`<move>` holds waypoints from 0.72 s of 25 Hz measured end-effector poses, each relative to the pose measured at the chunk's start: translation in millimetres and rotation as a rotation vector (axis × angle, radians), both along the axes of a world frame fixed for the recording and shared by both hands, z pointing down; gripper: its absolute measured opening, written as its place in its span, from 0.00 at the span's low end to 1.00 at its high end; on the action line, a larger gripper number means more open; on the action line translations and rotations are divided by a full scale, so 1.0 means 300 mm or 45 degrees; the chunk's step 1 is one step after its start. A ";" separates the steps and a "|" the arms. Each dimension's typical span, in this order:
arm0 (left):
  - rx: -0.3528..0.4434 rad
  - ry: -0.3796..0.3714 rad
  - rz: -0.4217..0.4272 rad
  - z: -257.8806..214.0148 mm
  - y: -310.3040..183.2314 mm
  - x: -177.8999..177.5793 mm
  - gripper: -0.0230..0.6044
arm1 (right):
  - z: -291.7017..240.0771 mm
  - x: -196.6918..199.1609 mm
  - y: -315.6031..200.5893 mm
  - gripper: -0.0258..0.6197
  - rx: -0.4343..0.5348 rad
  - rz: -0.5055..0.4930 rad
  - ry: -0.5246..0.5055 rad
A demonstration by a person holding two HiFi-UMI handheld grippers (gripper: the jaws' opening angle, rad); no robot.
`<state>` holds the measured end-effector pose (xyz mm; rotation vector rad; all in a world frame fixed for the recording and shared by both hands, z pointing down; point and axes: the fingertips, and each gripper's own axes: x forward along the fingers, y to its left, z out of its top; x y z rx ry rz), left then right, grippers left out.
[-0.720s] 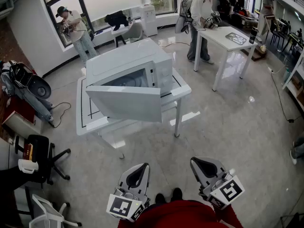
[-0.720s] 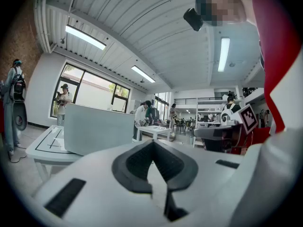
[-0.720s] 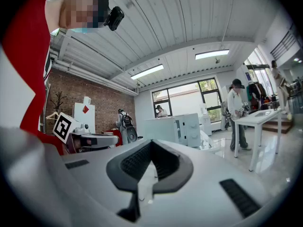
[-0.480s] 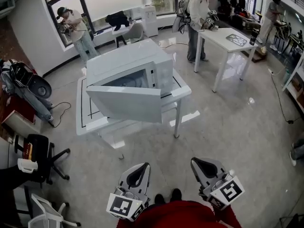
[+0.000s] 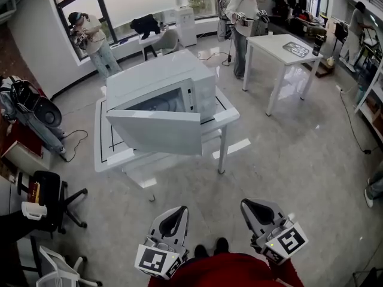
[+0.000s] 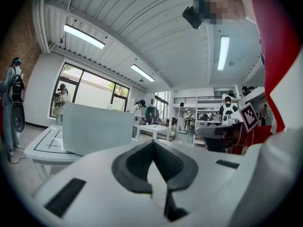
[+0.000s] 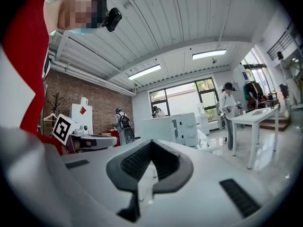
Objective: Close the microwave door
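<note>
A white microwave stands on a white table in the middle of the room. Its door hangs open, swung out toward me. Both grippers are low in the head view, well short of the table, with bare floor between. My left gripper is shut and holds nothing. My right gripper is also shut and holds nothing. In the left gripper view the jaws meet at a point, with the open door ahead on the left. From the right gripper the microwave shows far ahead.
A second white table stands at the back right, with a person beside it. Another person stands by the window. A black office chair and a white chair are at the left. A cable crosses the floor at the right.
The person by the far table has stepped to the left. Both grippers and the microwave door have kept still.
</note>
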<state>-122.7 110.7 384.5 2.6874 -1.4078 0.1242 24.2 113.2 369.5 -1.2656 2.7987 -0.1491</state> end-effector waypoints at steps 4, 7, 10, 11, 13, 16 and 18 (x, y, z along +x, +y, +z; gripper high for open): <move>-0.018 0.020 0.008 0.015 -0.007 0.022 0.05 | 0.020 0.031 -0.005 0.06 -0.030 0.016 -0.017; -0.027 0.040 0.007 0.024 -0.019 0.041 0.05 | 0.045 0.054 -0.007 0.06 -0.100 0.028 -0.032; -0.025 0.039 0.004 0.024 -0.027 0.064 0.05 | 0.045 0.075 -0.006 0.06 -0.084 0.017 -0.024; -0.022 0.029 -0.004 0.023 -0.034 0.069 0.05 | 0.044 0.083 -0.006 0.06 -0.080 0.014 -0.024; -0.019 0.001 -0.033 0.014 -0.056 0.079 0.05 | 0.037 0.101 -0.007 0.06 -0.066 0.010 -0.027; -0.013 -0.008 -0.087 -0.011 -0.098 0.088 0.05 | 0.050 0.131 -0.005 0.06 -0.114 0.018 -0.036; 0.002 0.021 -0.118 -0.034 -0.116 0.087 0.05 | 0.045 0.143 -0.003 0.06 -0.087 -0.001 -0.033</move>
